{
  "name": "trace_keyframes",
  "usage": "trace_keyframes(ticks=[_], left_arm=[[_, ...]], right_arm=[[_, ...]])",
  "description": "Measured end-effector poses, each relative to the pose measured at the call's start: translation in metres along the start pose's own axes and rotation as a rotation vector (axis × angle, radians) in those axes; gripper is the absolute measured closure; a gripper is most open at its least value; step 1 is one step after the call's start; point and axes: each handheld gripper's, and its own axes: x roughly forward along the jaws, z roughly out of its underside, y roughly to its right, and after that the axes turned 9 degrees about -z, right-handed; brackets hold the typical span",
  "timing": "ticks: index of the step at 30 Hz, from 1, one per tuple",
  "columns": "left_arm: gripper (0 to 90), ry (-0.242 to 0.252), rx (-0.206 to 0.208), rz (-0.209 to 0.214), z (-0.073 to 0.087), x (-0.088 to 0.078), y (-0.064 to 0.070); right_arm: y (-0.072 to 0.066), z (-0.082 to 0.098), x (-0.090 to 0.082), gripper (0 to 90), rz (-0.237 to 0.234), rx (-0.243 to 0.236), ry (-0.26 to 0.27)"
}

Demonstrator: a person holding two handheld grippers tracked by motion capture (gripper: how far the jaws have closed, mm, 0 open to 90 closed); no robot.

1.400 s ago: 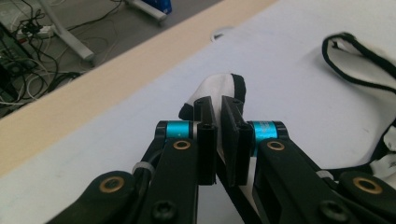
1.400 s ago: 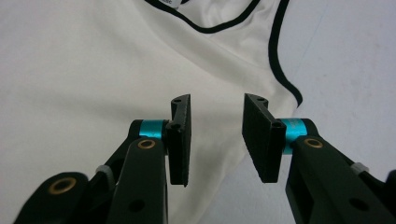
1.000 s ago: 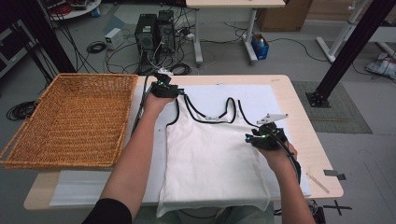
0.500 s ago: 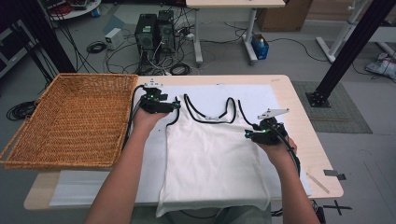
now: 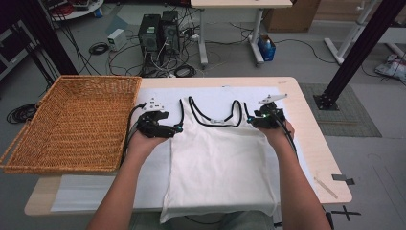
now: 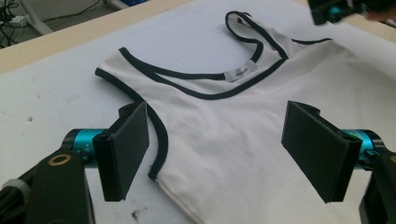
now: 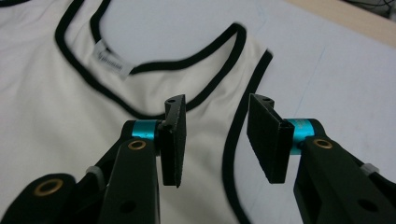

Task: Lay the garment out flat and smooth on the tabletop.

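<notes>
moved: tank top (image 5: 218, 158) spread flatter | left hand-held gripper (image 5: 173, 128) jaws just opened, at armhole | right hand-held gripper (image 5: 253, 120) apart over strap edge

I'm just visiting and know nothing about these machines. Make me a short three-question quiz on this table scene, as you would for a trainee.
1. True or false: the left gripper is clamped on the white tank top.
2. What colour is the trim along the top's neckline and armholes?
3. The wicker basket lies: A) at the table's left, B) at its right, C) on the top.

Key
1. False: its jaws stand open and have just been opening, nothing pinched.
2. Black.
3. A.
</notes>
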Motion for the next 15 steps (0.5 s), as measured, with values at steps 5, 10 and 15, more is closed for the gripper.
trace_keyframes(ticks=[5, 10, 15], left_arm=[[22.8, -0.001, 0.005, -0.014, 0.007, -0.008, 0.008], [22.8, -0.029, 0.025, -0.022, 0.016, -0.011, 0.013], [22.9, -0.033, 0.026, -0.017, 0.018, -0.012, 0.015]], right_arm=[[0.017, -0.026, 0.027, 62.0, 0.008, -0.011, 0.005], [0.034, -0.026, 0.061, 64.8, 0.011, 0.046, -0.019], [0.040, -0.020, 0.083, 75.1, 0.001, 0.088, -0.043]])
